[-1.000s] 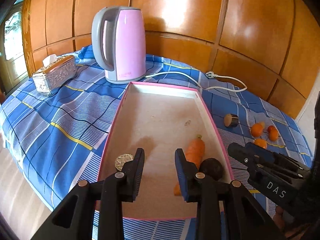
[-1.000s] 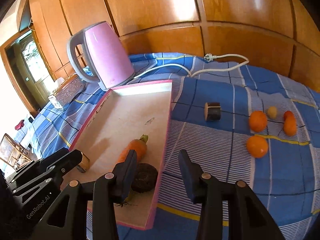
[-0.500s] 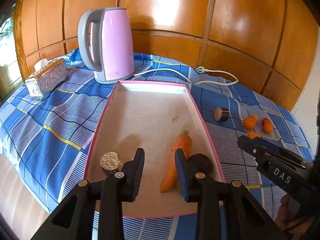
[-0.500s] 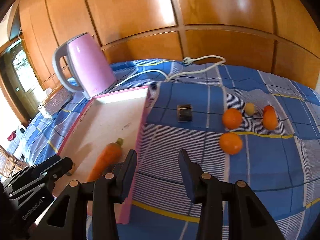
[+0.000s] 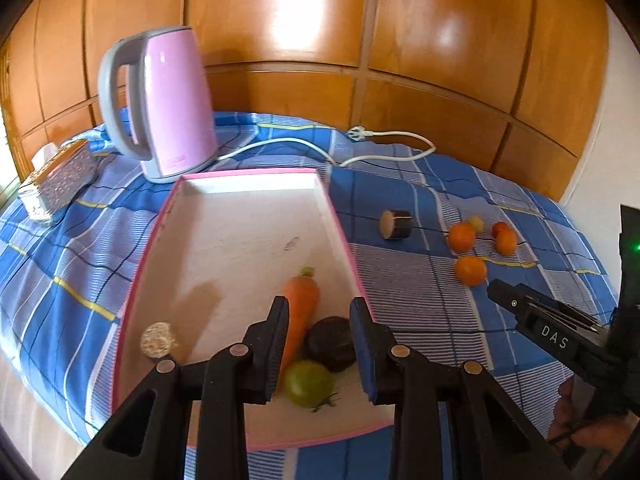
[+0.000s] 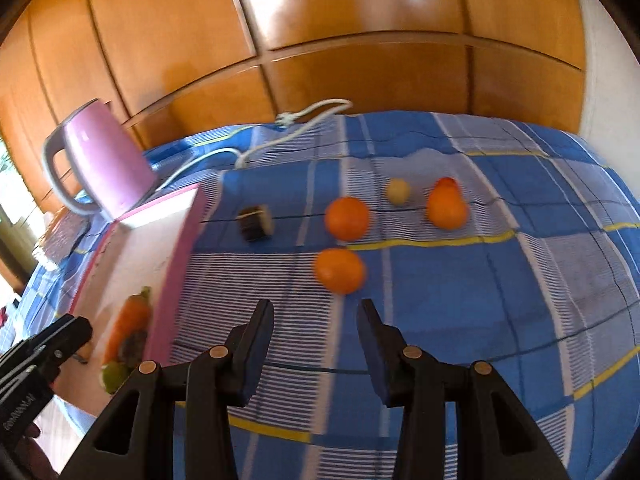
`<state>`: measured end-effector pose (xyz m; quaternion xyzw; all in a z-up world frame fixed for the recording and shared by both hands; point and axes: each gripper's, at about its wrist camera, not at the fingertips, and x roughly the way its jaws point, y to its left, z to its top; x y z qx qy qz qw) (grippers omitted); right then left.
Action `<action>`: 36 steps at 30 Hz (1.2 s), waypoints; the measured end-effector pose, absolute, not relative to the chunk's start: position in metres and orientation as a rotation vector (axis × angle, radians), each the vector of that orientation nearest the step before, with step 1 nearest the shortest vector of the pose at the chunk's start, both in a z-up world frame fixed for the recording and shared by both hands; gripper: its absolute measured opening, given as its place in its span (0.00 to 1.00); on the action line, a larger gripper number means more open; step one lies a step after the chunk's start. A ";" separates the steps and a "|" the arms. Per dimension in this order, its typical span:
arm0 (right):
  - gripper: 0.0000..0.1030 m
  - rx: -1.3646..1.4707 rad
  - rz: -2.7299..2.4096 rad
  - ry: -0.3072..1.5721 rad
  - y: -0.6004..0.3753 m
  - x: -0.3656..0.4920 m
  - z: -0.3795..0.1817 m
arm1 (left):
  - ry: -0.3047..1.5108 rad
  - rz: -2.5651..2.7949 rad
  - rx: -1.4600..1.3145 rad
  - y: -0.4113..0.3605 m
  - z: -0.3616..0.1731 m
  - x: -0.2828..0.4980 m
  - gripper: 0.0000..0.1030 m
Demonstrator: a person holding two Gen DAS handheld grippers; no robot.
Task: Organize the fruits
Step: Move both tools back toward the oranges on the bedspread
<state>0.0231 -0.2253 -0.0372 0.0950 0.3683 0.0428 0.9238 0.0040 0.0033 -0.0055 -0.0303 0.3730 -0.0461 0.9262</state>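
Observation:
A pink-rimmed white tray [image 5: 240, 216] lies on the blue checked cloth. In it are a carrot [image 5: 301, 312], a dark round fruit [image 5: 332, 343], a green fruit [image 5: 309, 383] and a small foil-topped piece [image 5: 157, 345]. My left gripper [image 5: 319, 324] is open and empty above the tray's near end. My right gripper [image 6: 316, 330] is open and empty over the cloth, just short of an orange [image 6: 340, 271]. Farther off lie another orange [image 6: 346, 218], an orange-red fruit [image 6: 446, 207], a small yellow fruit [image 6: 397, 191] and a dark cut piece [image 6: 255, 222].
A pink kettle [image 5: 160, 100] stands behind the tray, with its white cord and plug [image 5: 360, 135] on the cloth. A silver tissue box [image 5: 56, 178] sits at the far left. Wooden wall panels close the back.
My right gripper has swung right, away from the tray and toward the oranges. My left gripper has drawn back and right; the green fruit now shows in the tray.

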 end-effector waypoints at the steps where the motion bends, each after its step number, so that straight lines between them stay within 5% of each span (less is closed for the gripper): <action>1: 0.42 0.200 0.077 0.757 -0.230 0.023 -0.038 | 0.767 -0.103 -0.061 0.001 -0.005 0.005 0.31; 25: 0.42 0.271 -0.059 0.795 -0.298 0.031 -0.057 | 0.831 -0.392 -0.006 -0.106 -0.027 0.061 0.31; 29: 0.42 0.273 -0.070 0.801 -0.304 0.034 -0.061 | 0.841 -0.400 -0.008 -0.123 -0.033 0.075 0.49; 36: 0.43 0.266 -0.083 0.803 -0.315 0.041 -0.065 | 0.861 -0.401 0.045 -0.153 -0.047 0.094 0.49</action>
